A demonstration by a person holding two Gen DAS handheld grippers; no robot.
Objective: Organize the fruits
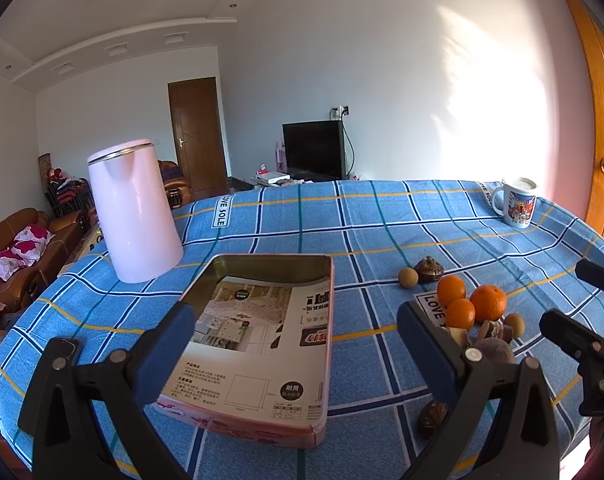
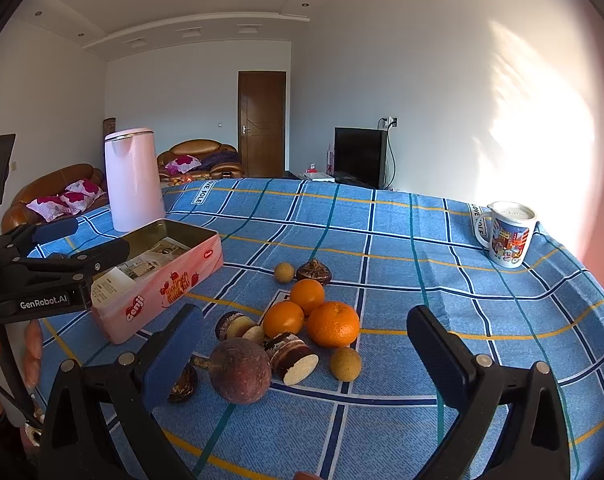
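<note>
Hovering over the blue plaid tablecloth [image 2: 381,240], you have both tools empty: your left gripper [image 1: 298,344] is spread wide above the pink rectangular metal tin [image 1: 262,320], your right gripper [image 2: 305,344] spread wide before the fruit pile. Nothing looks sorted yet; the tin holds only a printed leaflet [image 1: 258,320]. Three round oranges [image 2: 333,324] sit touching, with the dark purple round fruit [image 2: 240,370] nearest you and small tan fruits [image 2: 345,364] beside them. Next, I'd lower the right jaws around one fruit, squarely.
</note>
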